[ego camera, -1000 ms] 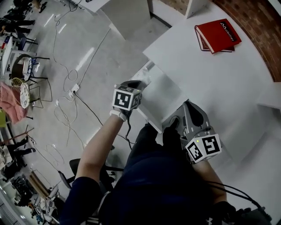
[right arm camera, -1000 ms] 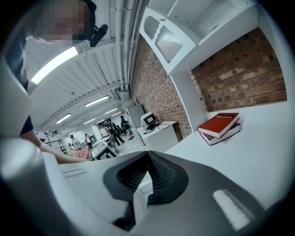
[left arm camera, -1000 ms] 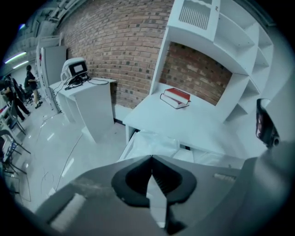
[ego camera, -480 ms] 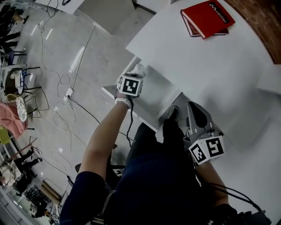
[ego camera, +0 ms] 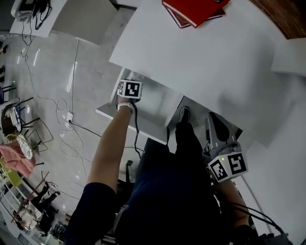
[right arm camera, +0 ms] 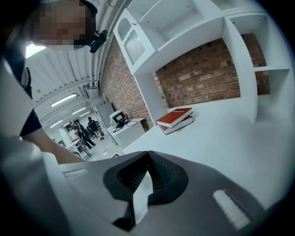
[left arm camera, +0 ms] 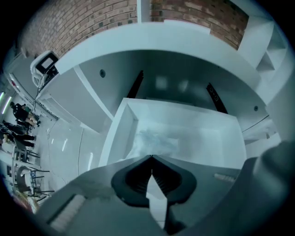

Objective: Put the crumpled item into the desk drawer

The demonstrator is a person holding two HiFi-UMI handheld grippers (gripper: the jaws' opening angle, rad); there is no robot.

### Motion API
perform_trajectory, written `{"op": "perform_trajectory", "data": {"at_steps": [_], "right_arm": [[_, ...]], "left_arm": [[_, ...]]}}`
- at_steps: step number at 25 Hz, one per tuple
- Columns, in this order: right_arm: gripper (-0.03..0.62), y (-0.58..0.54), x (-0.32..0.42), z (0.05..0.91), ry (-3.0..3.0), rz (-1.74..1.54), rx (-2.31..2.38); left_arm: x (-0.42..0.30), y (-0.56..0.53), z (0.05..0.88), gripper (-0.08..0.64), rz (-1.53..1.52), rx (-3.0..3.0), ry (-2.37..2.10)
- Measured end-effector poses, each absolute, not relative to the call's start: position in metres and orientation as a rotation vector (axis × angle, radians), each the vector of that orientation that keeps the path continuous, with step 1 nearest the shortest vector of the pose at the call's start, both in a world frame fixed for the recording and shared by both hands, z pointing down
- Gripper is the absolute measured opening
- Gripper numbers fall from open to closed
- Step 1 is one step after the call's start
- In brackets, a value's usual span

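The white desk drawer [left arm camera: 115, 138] stands pulled out under the desk top [ego camera: 215, 62]. A pale crumpled item [left arm camera: 154, 138] rests low inside it, against the drawer's left part, blurred. My left gripper [left arm camera: 151, 156] points down into the drawer with its jaws shut, and the crumpled item sits right at their tips. From the head view, the left gripper [ego camera: 130, 89] hangs over the open drawer [ego camera: 129, 119] and hides the item. My right gripper [ego camera: 213, 120] is held at the desk's near edge, shut [right arm camera: 148, 152] with nothing in it.
Two red books [ego camera: 193, 9] [right arm camera: 175, 120] lie stacked at the far side of the desk, near a brick wall. White shelving [right arm camera: 239, 41] rises at the right. Cables trail over the grey floor [ego camera: 71, 95] left of the drawer. The person's legs are close to the drawer front.
My left gripper has carried the crumpled item from the drawer's outer corner in and down into the drawer. The right gripper has stayed by the desk edge.
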State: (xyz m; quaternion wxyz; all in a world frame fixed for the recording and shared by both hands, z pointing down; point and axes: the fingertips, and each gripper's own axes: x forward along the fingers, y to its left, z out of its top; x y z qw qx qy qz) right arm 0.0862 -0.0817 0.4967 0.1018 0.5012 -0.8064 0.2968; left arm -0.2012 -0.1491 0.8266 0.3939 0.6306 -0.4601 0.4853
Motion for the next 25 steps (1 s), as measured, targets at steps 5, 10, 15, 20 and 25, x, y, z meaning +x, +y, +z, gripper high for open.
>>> {"op": "perform_trajectory", "data": {"at_steps": [5,10,15,20,25], "right_arm": [[0.002,-0.077,0.099,0.504,-2.323,0.896,1.537],[0.002,-0.072,0.102,0.510,-2.284,0.916,1.555],[0.002,-0.067,0.101,0.517,-2.257,0.937,1.549],[0.002,-0.066,0.098,0.520,-2.263,0.932,1.534],[0.002,-0.073,0.088,0.520,-2.298,0.914,1.500]], "left_arm": [[-0.202,-0.159,0.845,0.005,1.228,1.588,-1.187],[-0.198,-0.162,0.855,0.005,1.226,1.569,-1.186],[-0.198,-0.165,0.869,0.005,1.207,1.558,-1.200],[-0.198,-0.167,0.867,0.014,1.178,1.571,-1.216],[-0.199,-0.167,0.860,0.047,1.149,1.588,-1.222]]}}
